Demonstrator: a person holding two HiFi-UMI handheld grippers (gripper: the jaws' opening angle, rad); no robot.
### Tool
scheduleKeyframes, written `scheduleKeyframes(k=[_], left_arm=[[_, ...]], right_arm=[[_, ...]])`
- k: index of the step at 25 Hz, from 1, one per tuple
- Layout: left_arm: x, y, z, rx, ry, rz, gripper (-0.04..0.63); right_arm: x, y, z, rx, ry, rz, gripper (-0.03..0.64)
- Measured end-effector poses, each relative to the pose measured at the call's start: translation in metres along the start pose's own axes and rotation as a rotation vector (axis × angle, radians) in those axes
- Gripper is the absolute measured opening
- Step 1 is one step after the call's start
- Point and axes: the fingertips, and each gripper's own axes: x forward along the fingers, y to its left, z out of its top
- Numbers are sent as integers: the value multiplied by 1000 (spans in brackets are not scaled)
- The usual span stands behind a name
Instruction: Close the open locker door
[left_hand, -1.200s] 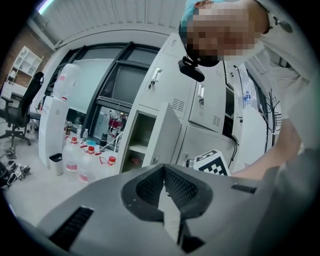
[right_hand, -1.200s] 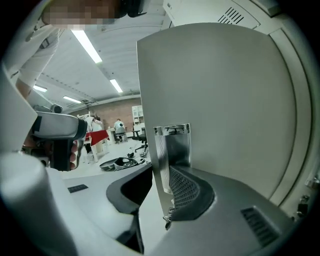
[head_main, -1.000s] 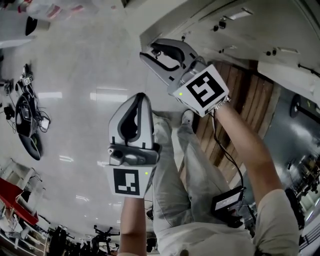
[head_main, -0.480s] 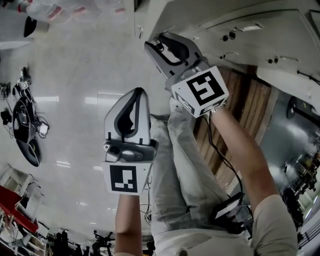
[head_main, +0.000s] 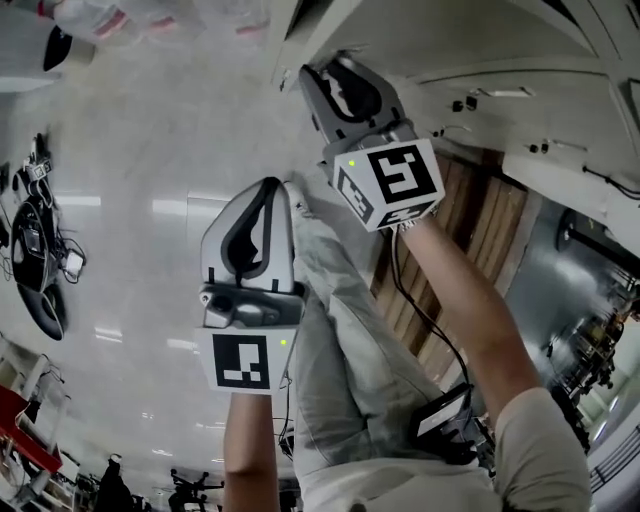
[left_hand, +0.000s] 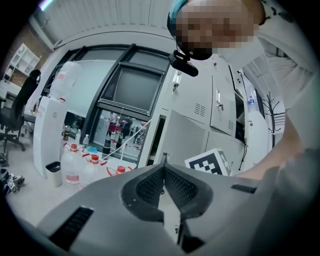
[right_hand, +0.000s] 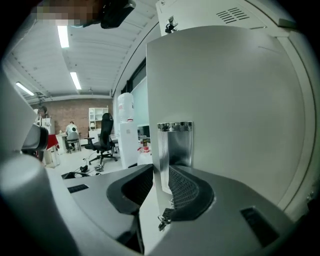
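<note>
progress looks like the early part to me: the grab is made, the closing is not. in the right gripper view, the right gripper (right_hand: 160, 172) has its jaws set on the free edge of the locker door (right_hand: 225, 100), one pad on each face, and as far as i can tell both pads press the sheet. they sit just below the shiny recessed handle plate (right_hand: 175, 145). a small key (right_hand: 164, 219) hangs from the door just under the jaws. past the door's edge on the left i look straight out into the room, at an office chair (right_hand: 102, 135) and a water dispenser (right_hand: 125, 125), so i judge that the door stands out from its frame and is not yet shut.

from the head view, the same gripper (head_main: 335, 65) reaches up to the white panel at the top of the picture, with the locker bank (head_main: 500, 90) to the right. i cannot tell from here how wide the door stands.

the left gripper (head_main: 275, 190) hangs lower, over the bare floor (head_main: 130, 200) and apart from the lockers. its own view shows the jaw tips (left_hand: 164, 167) met together, with nothing between them. so it has no part in the job.

what is left, in my judgement, is the whole swing: bring the edge round to the frame, press it flush until it seats, then let go.
</note>
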Motion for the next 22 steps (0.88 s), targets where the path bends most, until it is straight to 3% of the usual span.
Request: scheduleKeyframes(k=[12,22], left_arm=[[28,43,12,-27,-8,8,8],[43,64,18,-52,-14,36,8]], right_arm=[[45,-23,13,11,-6,-143,106],[72,-40,23,50,-26,-235,160]])
